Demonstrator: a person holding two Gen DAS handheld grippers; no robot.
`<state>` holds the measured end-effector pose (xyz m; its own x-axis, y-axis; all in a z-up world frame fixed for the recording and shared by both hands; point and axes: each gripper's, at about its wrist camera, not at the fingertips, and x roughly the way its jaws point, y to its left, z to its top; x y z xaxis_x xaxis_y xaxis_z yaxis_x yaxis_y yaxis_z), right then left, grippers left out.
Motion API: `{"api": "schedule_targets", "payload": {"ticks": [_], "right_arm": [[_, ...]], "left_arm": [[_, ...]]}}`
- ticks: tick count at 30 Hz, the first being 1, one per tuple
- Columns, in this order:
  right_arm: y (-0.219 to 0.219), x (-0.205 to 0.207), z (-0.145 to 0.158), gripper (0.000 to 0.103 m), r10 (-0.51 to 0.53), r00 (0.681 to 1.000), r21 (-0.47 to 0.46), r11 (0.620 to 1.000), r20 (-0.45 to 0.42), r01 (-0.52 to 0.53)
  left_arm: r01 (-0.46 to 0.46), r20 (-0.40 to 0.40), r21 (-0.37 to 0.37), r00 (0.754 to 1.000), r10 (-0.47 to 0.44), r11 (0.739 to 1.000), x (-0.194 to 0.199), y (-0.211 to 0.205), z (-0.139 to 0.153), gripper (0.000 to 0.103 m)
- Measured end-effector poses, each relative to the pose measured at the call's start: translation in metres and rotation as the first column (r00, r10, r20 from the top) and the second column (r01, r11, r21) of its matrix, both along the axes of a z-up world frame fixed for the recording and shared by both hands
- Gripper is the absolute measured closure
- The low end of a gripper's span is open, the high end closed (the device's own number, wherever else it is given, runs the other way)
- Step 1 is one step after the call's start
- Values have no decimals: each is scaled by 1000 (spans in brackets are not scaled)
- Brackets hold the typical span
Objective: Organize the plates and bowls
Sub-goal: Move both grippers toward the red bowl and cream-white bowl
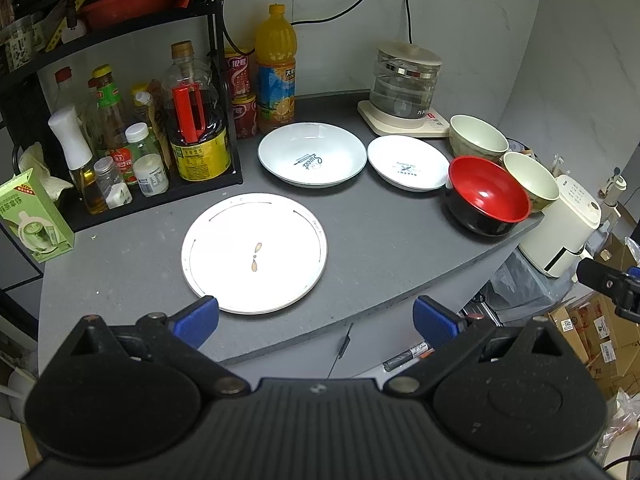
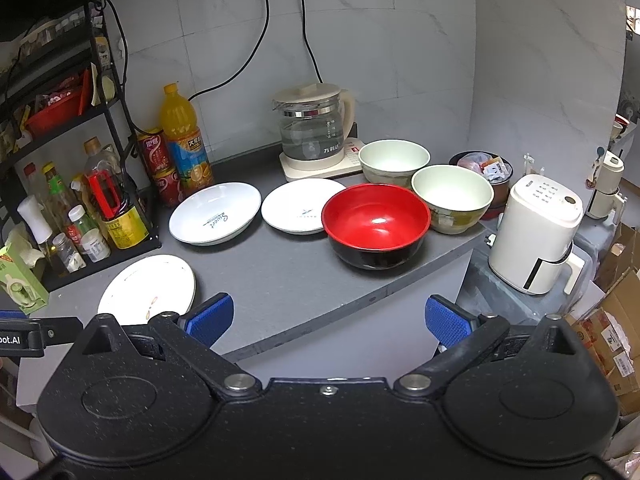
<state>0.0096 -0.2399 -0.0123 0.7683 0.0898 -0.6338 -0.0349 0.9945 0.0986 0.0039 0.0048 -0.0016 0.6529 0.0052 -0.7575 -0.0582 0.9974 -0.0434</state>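
Both grippers are held spread and empty above the bench's near edge: the left gripper, the right gripper. In the left view, a flat plate is seen at 12 o'clock, two white dishes beyond. A red bowl apparently touches one of two cream bowls at 1 o'clock.

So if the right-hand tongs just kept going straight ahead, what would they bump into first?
Most likely the red bowl: it sits nearest in line with the open right tongs, on the grey counter. Depth is hard to judge through this lens, so they might meet the counter edge first.
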Motion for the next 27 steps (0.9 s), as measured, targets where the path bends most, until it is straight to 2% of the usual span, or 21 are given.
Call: {"api": "schedule_targets", "payload": {"ticks": [12,16,24,27], "right_arm": [[6,2,1,0,-1,1000,-8,1000,-2,0],[11,2,1,0,-7,1000,-9,1000,-1,7],[30,-3,3,0,-38,999,10,999,3,38],[33,-5,3,0,-57,998,14,998,7,57]], "left_arm": [[-7,-26,-12,1000,7,1000,4,3,1,1],[-5,3,-33,1000,5,999,5,11,2,1],[3,37,30,999,-4,1000,2,23,4,1],[16,7,20,1000,-16,1000,4,28,5,1]]}}
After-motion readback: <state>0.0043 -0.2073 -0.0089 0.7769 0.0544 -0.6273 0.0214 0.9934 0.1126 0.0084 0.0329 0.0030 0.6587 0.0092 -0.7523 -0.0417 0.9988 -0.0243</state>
